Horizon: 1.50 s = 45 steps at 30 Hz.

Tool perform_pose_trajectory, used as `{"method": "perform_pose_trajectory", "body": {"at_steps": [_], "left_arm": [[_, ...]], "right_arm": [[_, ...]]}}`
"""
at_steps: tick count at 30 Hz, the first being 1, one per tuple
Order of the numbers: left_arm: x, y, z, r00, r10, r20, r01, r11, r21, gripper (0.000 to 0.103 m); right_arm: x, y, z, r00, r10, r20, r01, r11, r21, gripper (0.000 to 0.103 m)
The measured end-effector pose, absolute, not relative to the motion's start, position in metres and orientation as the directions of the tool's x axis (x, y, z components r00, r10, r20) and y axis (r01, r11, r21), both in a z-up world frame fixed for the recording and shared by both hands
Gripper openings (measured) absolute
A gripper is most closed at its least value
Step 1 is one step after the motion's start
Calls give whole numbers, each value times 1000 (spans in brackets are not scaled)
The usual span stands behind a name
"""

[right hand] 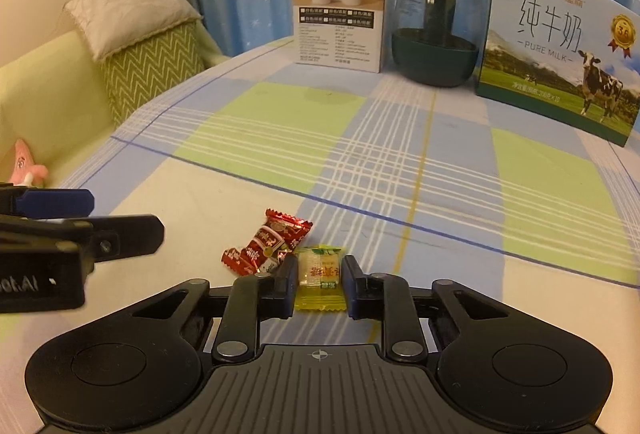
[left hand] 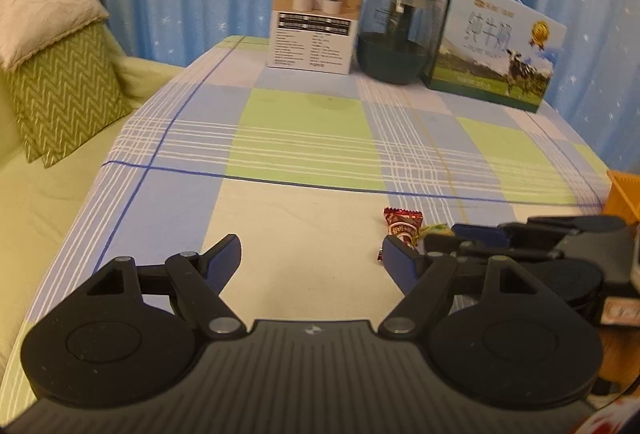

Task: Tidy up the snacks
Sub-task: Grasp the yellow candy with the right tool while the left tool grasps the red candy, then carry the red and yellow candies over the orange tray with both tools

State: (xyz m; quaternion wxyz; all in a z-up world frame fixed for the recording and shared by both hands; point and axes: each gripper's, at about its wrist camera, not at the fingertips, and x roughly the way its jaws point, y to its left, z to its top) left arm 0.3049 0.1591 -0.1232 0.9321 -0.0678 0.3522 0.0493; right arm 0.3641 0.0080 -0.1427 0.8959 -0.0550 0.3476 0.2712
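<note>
The right gripper (right hand: 319,284) has its fingers pinched on the yellow candy (right hand: 321,276), which lies on the surface (right hand: 400,161). Beside it the red candy (right hand: 267,246) lies untouched. The left gripper (left hand: 312,258) hangs spread and empty. An orange container (left hand: 624,199) waits nearby; by my judgement nothing is sorted yet.

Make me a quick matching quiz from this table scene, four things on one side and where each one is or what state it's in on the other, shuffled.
1. yellow candy
2. red candy
3. milk carton
4. left gripper

A. lying loose on the tablecloth
B. open, nothing between its fingers
C. standing at the far right of the table
D. pinched in the right gripper

Pairs: 1-D, 2-A, 3-C, 4-B
</note>
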Motion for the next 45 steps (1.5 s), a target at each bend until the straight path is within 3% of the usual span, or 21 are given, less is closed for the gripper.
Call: {"method": "perform_pose_trajectory", "body": {"at_steps": [8, 13, 18, 33, 45], "left_arm": [[323, 136, -125, 758, -29, -651, -30, 996, -79, 75], [342, 127, -134, 756, -84, -649, 20, 994, -105, 62], [354, 123, -144, 745, -98, -660, 37, 994, -105, 41], [356, 111, -152, 720, -81, -689, 70, 997, -44, 19], [323, 104, -127, 730, -81, -679, 10, 994, -108, 18]], "right_arm": [[360, -30, -132, 657, 377, -653, -403, 907, 118, 22], [356, -50, -129, 662, 364, -655, -349, 924, 160, 22], [358, -57, -130, 656, 366, -660, -329, 926, 187, 22], [357, -62, -129, 656, 373, -656, -319, 925, 207, 22], [317, -84, -113, 677, 346, -650, -295, 936, 191, 22]]}}
